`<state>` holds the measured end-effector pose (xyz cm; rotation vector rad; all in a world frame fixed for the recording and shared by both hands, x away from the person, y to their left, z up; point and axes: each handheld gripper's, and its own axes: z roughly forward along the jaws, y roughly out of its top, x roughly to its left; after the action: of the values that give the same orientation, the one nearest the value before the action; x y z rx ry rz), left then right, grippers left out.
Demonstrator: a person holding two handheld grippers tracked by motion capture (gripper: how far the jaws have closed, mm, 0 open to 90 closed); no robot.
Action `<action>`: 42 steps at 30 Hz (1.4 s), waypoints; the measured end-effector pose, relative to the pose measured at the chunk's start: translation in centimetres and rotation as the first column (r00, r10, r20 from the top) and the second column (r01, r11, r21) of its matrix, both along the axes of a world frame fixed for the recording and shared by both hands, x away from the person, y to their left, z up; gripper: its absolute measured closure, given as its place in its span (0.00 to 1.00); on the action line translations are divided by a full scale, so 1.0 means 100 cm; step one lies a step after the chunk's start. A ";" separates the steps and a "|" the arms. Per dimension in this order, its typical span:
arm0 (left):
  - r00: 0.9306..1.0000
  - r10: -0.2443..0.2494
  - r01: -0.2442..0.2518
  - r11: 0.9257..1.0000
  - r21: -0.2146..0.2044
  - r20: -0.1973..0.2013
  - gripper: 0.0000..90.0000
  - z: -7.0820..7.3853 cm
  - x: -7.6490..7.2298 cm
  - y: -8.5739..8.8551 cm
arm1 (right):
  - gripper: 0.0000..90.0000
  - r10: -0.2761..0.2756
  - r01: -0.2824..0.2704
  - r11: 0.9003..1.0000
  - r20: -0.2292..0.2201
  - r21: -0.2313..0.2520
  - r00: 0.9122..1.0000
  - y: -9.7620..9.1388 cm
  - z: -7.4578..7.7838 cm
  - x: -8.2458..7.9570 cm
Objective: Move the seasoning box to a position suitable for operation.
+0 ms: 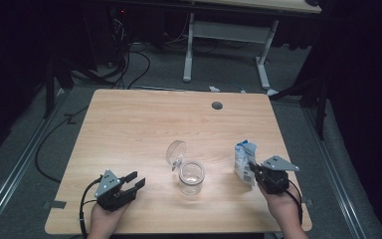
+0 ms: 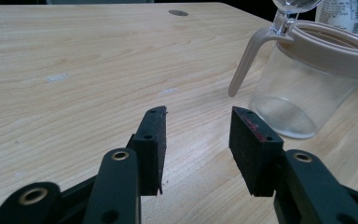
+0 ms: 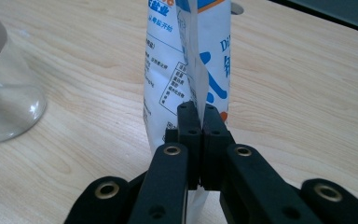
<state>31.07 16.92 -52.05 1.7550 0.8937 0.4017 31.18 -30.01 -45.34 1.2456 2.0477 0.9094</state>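
High view looked down and forward over the worktop (image 1: 144, 119); both gripper views sat close and low, sharing the glass jar (image 1: 191, 177).

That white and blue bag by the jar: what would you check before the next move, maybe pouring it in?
1. Right gripper pinching the bag: ok, jaws shut on its edge.
2. Jar lid flipped open: ok.
3. Jar upright on table: ok.
4. Left gripper steadying the jar: not ok, open and apart from it.
5. Bag top opened: cannot tell.
6. Jar free of contents: ok, looks clear.
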 end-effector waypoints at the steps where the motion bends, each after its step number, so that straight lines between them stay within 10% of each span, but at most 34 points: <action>1: 1.000 0.001 -0.001 1.000 -0.001 0.001 0.63 0.000 0.000 0.000 | 0.99 0.005 -0.006 1.000 -0.011 -0.008 1.000 0.001 0.002 0.002; 14: 1.000 -0.026 0.026 1.000 -0.018 0.013 0.58 0.001 -0.002 0.001 | 0.99 0.064 -0.071 0.997 -0.182 -0.036 0.981 0.005 0.031 0.013; 42: 0.999 -0.043 0.043 0.999 -0.010 0.025 0.55 -0.001 -0.004 -0.003 | 0.99 0.086 -0.159 0.980 -0.462 -0.121 0.883 0.024 0.059 0.020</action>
<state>30.64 16.60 -52.14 1.7527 0.8379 0.3891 33.20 -27.65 -39.46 1.3482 2.5344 0.5243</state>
